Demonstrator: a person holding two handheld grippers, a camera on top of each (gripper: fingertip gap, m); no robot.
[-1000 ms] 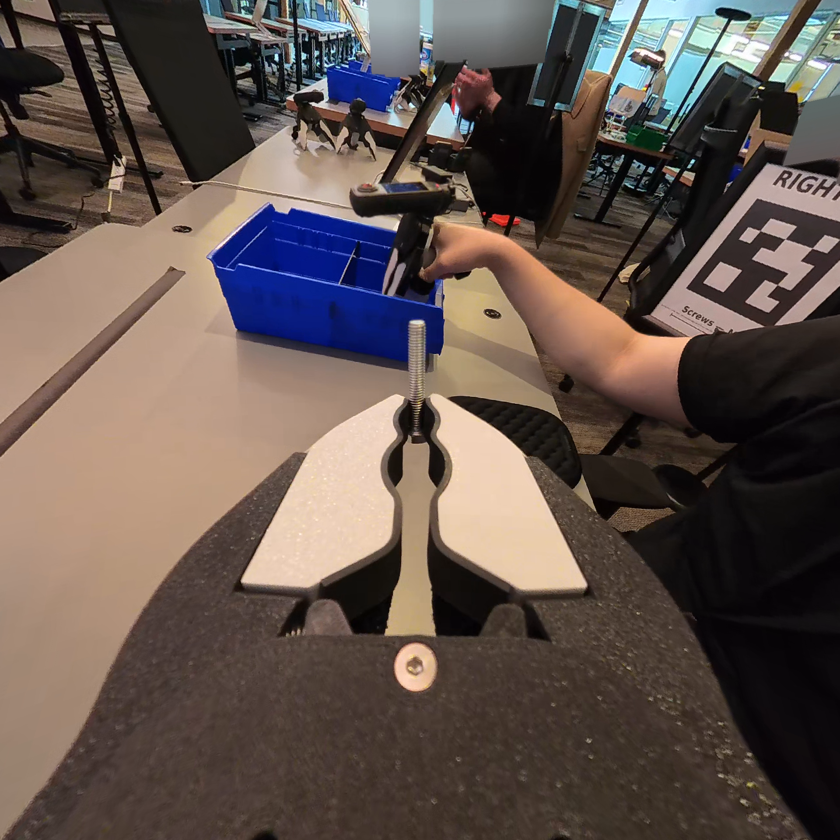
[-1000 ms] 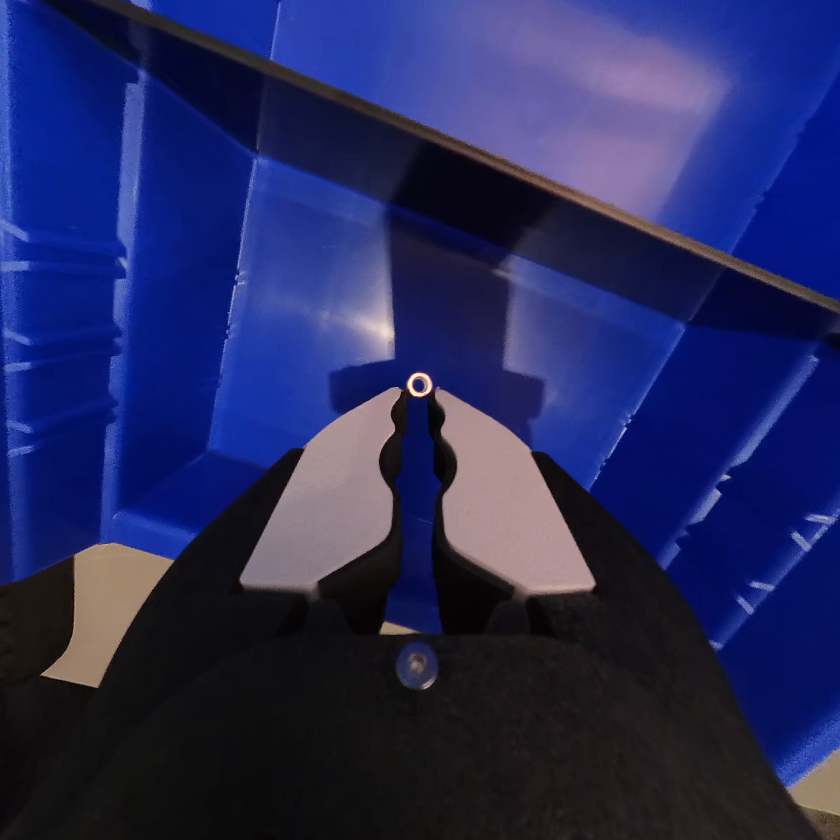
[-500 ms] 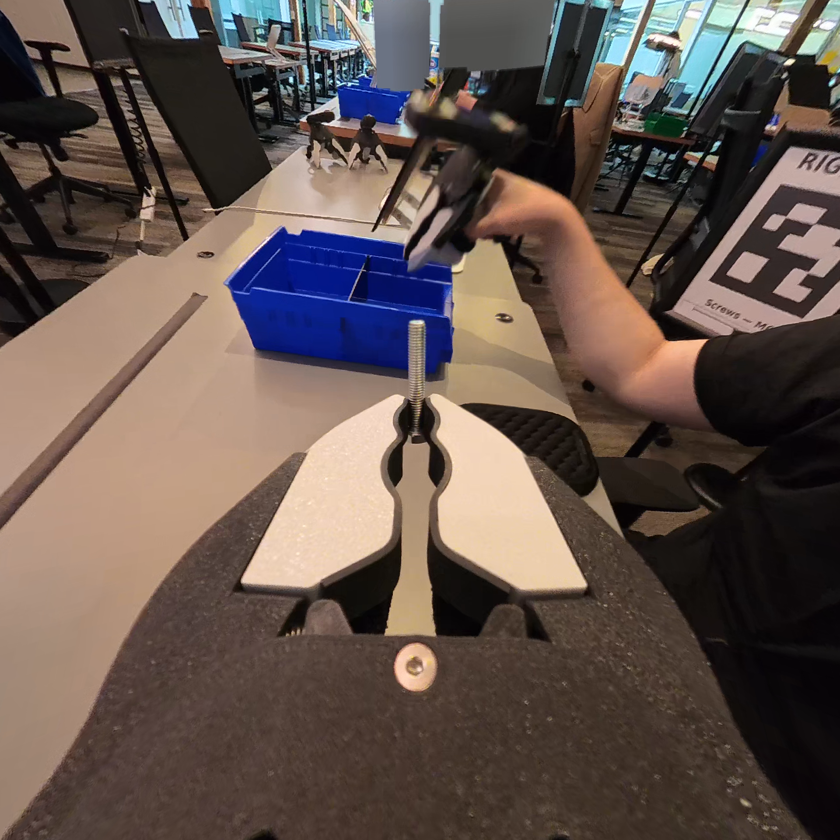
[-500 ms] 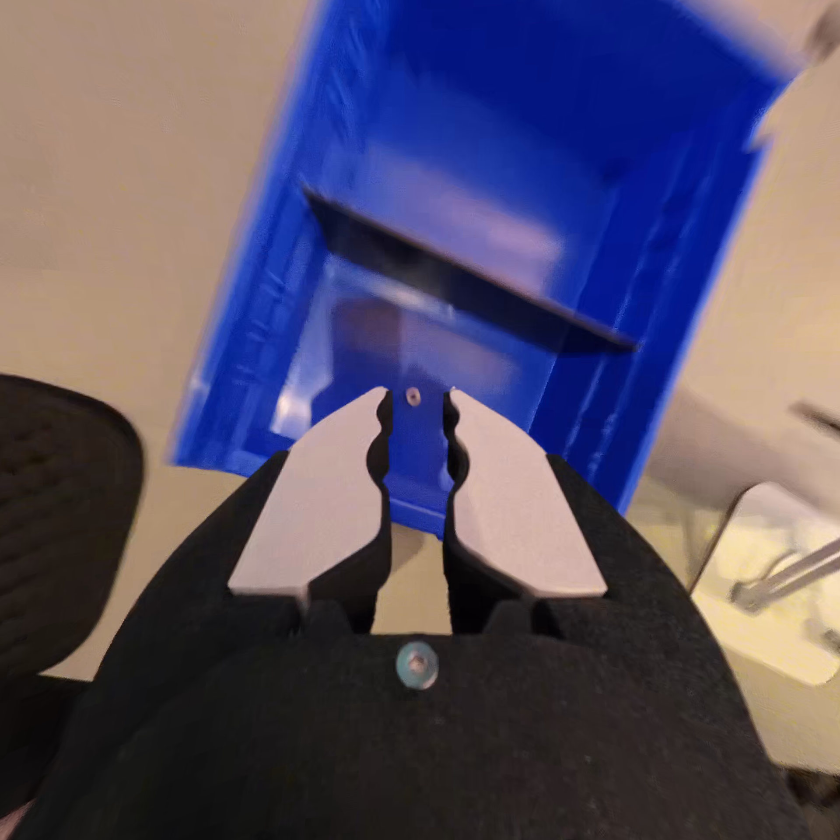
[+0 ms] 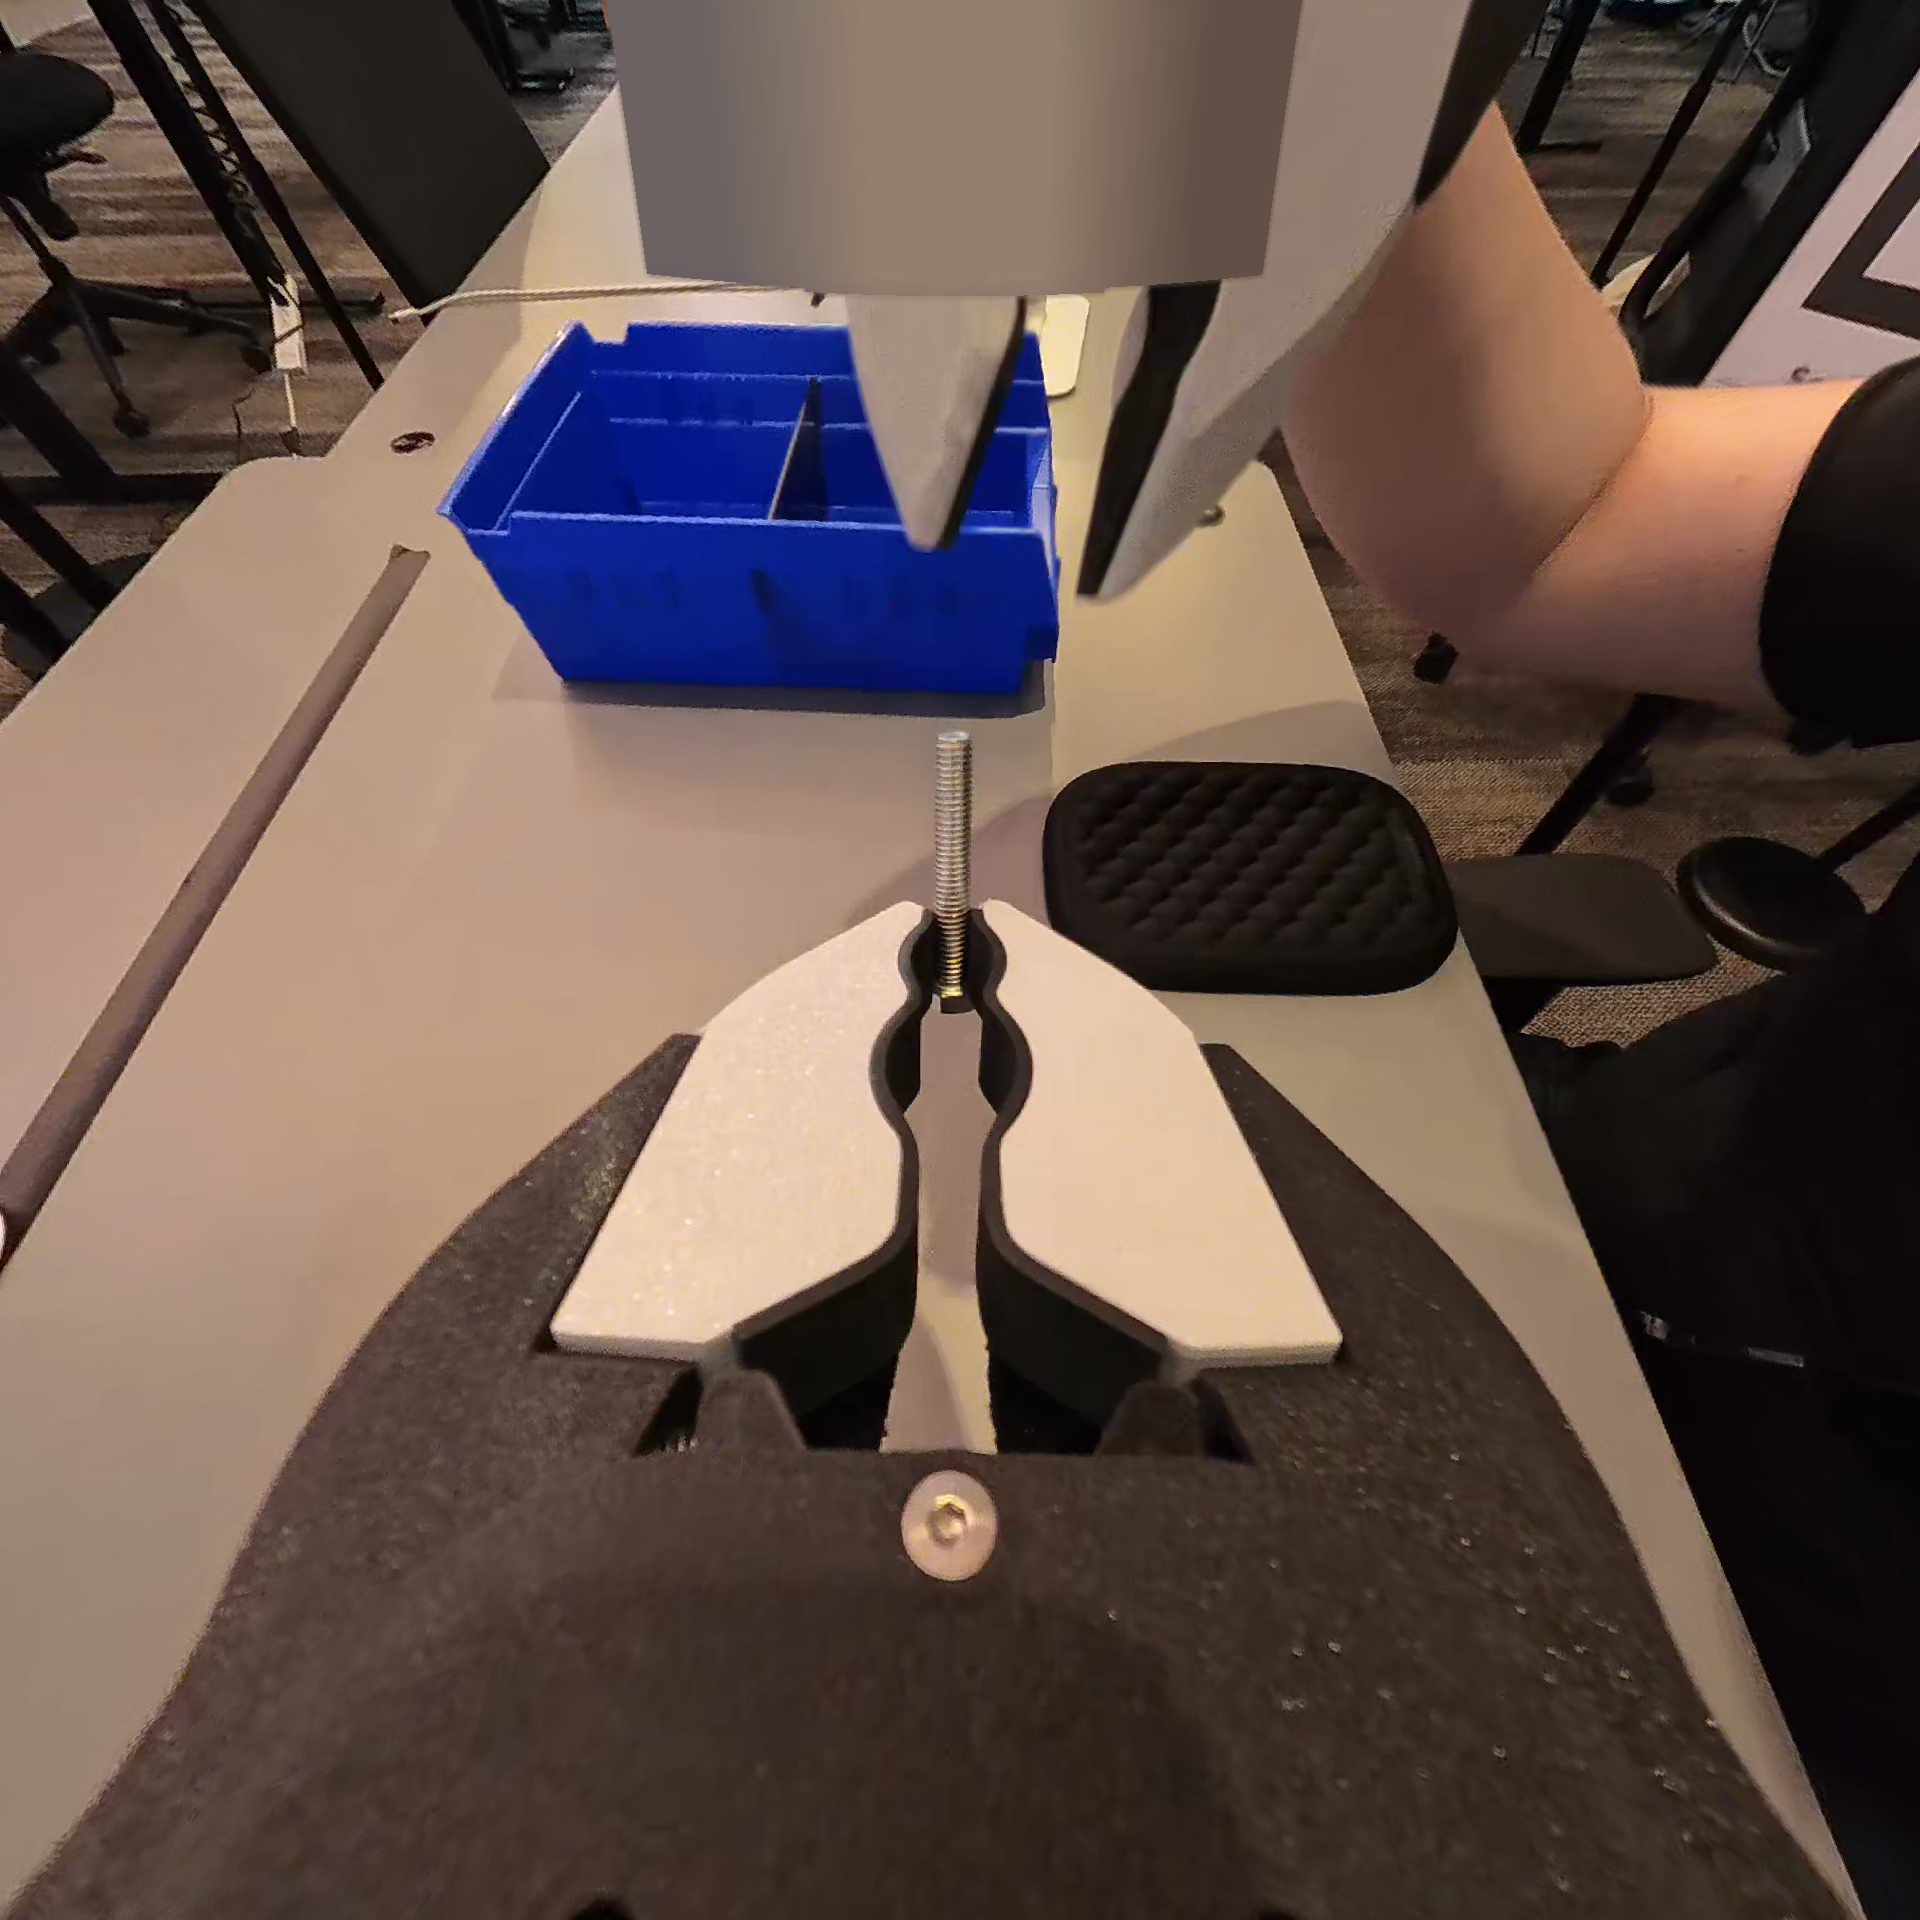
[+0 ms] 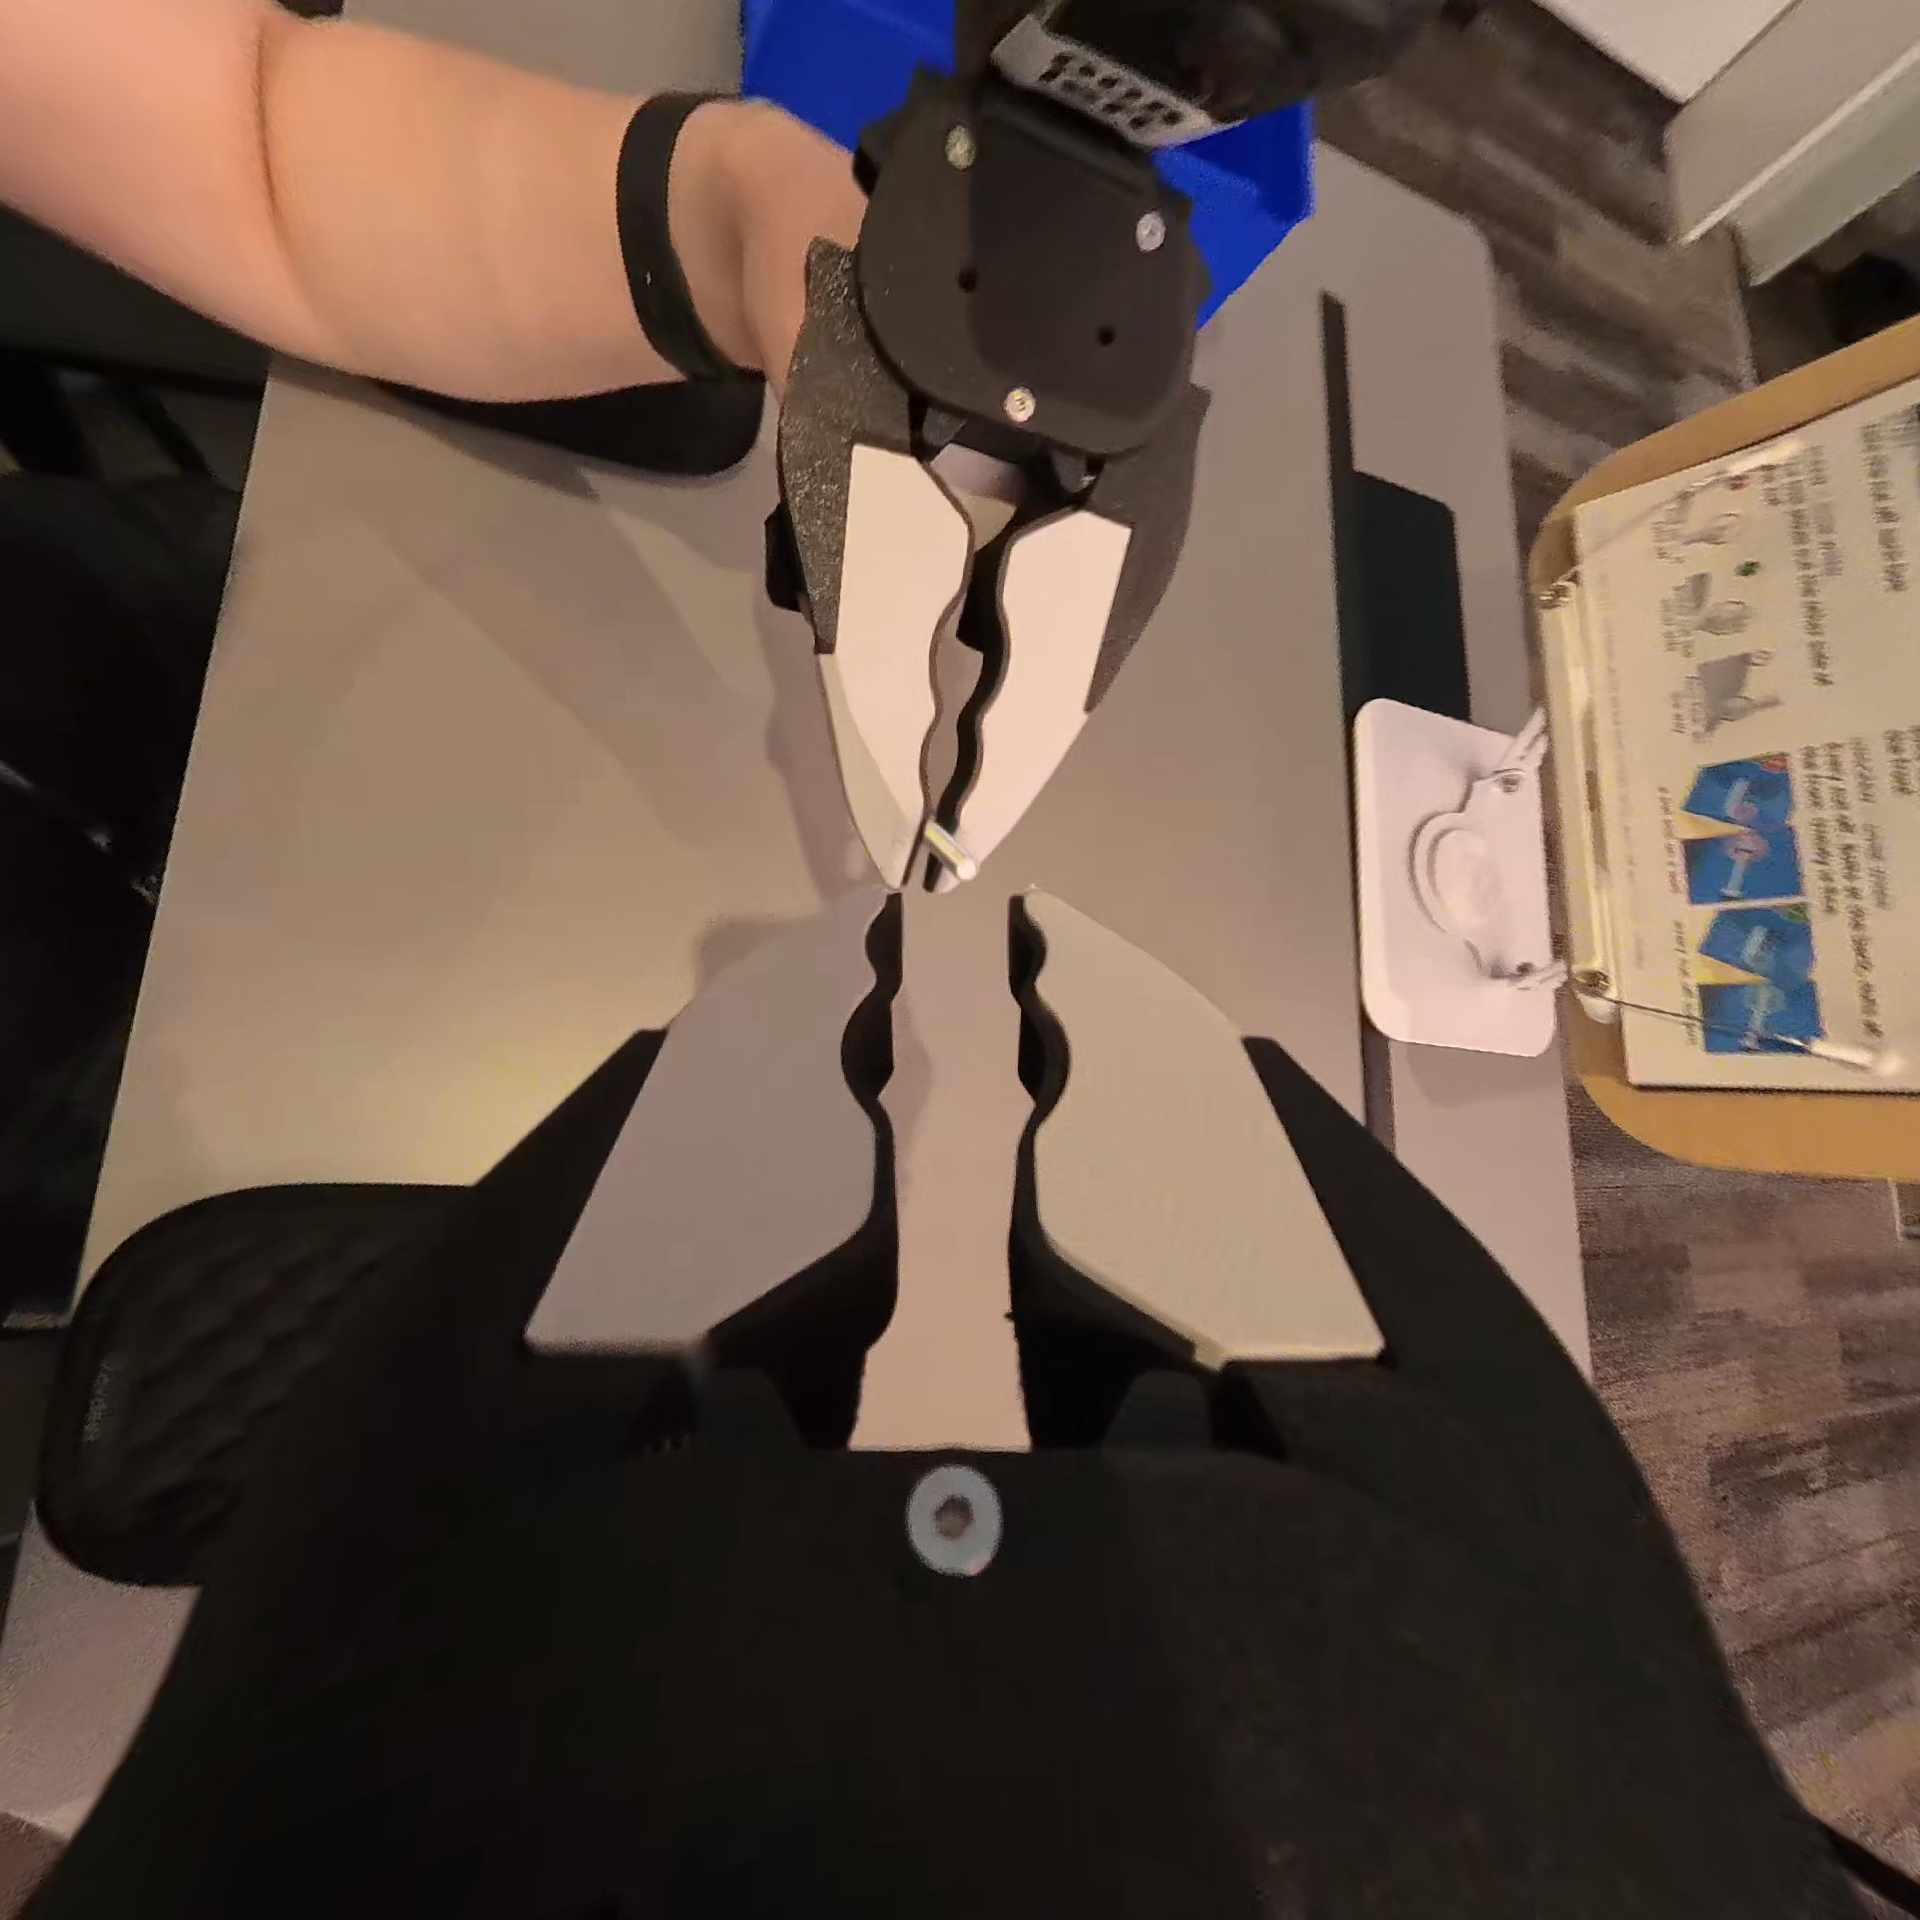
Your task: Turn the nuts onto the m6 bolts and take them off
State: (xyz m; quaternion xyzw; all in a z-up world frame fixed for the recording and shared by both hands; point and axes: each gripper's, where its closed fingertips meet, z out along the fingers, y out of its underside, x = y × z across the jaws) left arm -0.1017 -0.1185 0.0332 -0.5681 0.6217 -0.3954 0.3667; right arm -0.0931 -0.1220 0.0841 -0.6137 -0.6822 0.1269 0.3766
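Note:
My left gripper (image 5: 951, 920) is shut on the head end of a silver M6 bolt (image 5: 953, 821), which stands upright with its thread pointing up above the grey table (image 5: 468, 987). My right gripper (image 6: 956, 904) is open and empty, pointing down just above the bolt's tip (image 6: 951, 860). It shows from below in the left wrist view (image 5: 1018, 556), over the bolt. The left gripper also shows in the right wrist view (image 6: 930, 878). No nut is visible in either view. The blue divided bin (image 5: 769, 592) stands behind the bolt.
A black padded armrest (image 5: 1247, 873) lies at the table's right edge, close to the left gripper. A white stand base (image 6: 1455, 883) holds a clipboard with a printed sheet (image 6: 1745, 779). A dark slot (image 5: 208, 862) runs along the table's left side. The gap from one gripper's tips to the other's is roughly 6 cm.
My right gripper let go of the nut in the blue bin, rose out of it, swung over the bolt and opened wider. The left gripper kept hold of the bolt.

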